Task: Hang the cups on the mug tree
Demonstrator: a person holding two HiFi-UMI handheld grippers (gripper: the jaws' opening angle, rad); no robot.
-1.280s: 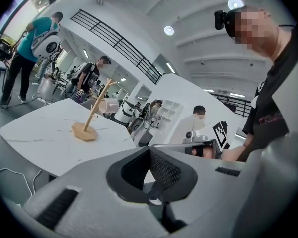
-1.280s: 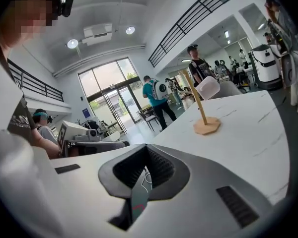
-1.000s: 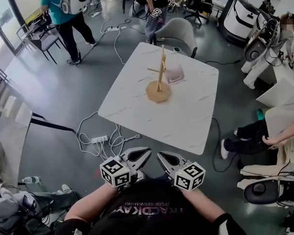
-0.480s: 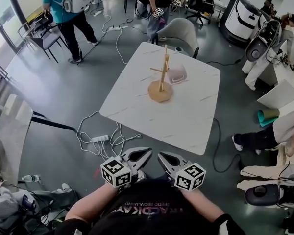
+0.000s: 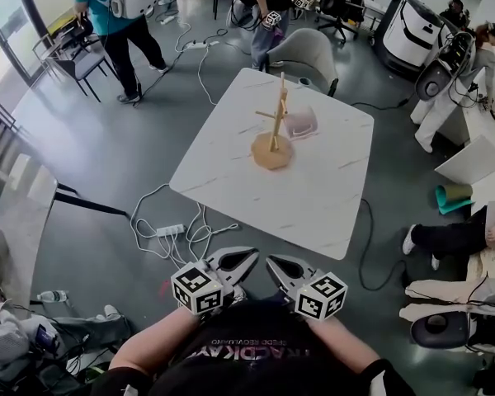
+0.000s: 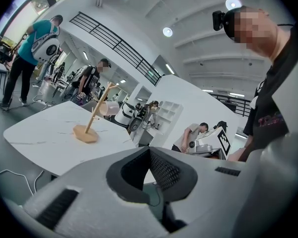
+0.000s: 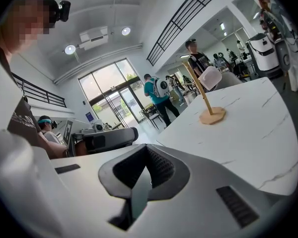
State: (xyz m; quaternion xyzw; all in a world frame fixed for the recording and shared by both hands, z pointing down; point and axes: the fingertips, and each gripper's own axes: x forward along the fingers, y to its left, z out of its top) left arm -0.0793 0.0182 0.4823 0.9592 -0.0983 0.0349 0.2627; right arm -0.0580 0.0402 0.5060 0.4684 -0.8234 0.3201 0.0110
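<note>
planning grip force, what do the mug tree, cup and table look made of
Mug tree: likely bare light wood, tan matte pole and base.
Cup: pale, smooth; ceramic or plastic, unclear.
Table: white with faint grey veins, marble-look, maybe laminate.

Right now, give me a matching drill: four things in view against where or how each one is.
Things:
1 cup
2 mug tree
3 power strip
4 right gripper

States:
A lies on the floor, beside the table
B shut, empty, short of the table
C stands on the table
D hangs on the mug tree

Pairs: 1-D, 2-C, 3-A, 4-B
</note>
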